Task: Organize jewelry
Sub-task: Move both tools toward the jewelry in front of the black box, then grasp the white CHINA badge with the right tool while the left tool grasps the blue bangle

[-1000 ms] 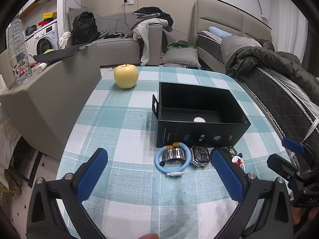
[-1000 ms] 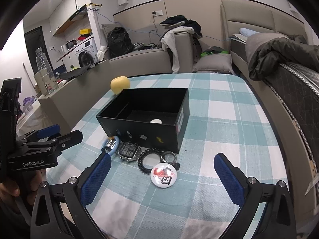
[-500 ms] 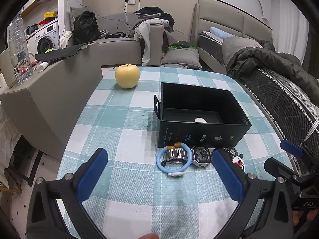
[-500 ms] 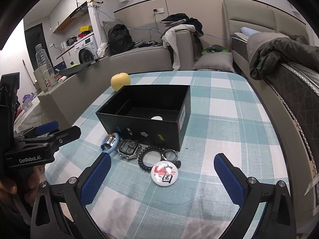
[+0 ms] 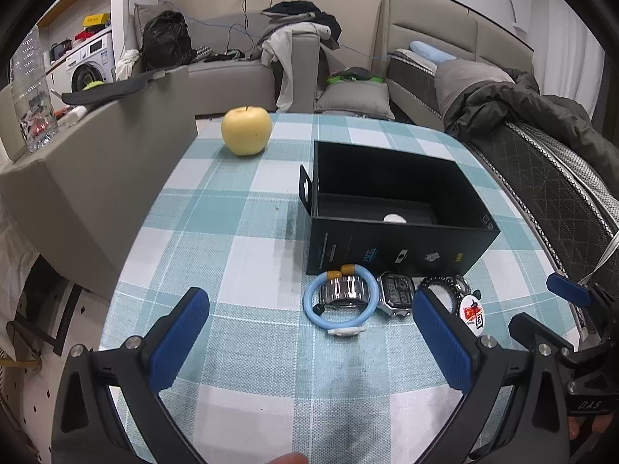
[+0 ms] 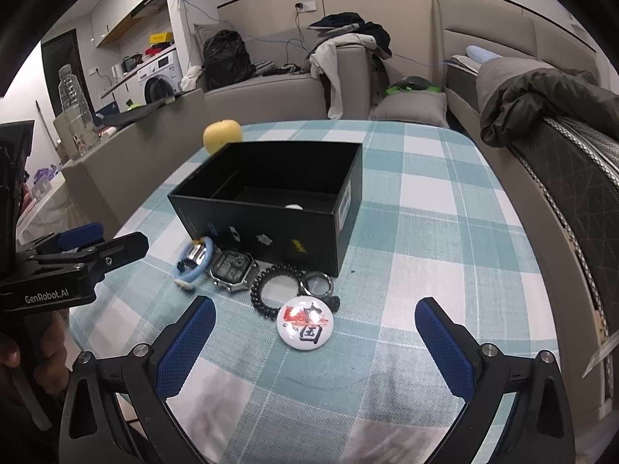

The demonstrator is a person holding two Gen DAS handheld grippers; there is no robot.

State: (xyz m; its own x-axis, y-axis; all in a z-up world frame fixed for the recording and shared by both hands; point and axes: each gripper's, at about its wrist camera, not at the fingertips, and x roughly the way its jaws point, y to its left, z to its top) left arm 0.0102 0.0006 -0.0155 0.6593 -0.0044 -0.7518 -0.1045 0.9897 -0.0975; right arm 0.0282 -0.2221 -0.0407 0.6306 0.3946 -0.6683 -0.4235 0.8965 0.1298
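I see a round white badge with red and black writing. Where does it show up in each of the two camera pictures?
Left wrist view: the round badge lies low on the right, partly hidden behind the gripper's right finger.
Right wrist view: it lies just below the middle, in full sight on the checked cloth.
Shared landmark: the black box stands just behind the badge in both views.

Matt black box [image 5: 390, 247], shiny metal watch [image 5: 394, 294], woven cloth [image 5: 240, 239].

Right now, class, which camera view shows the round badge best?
The right wrist view: the round badge lies whole and unobstructed, its print legible. In the left wrist view the round badge is small, partly hidden behind that gripper's fingers.
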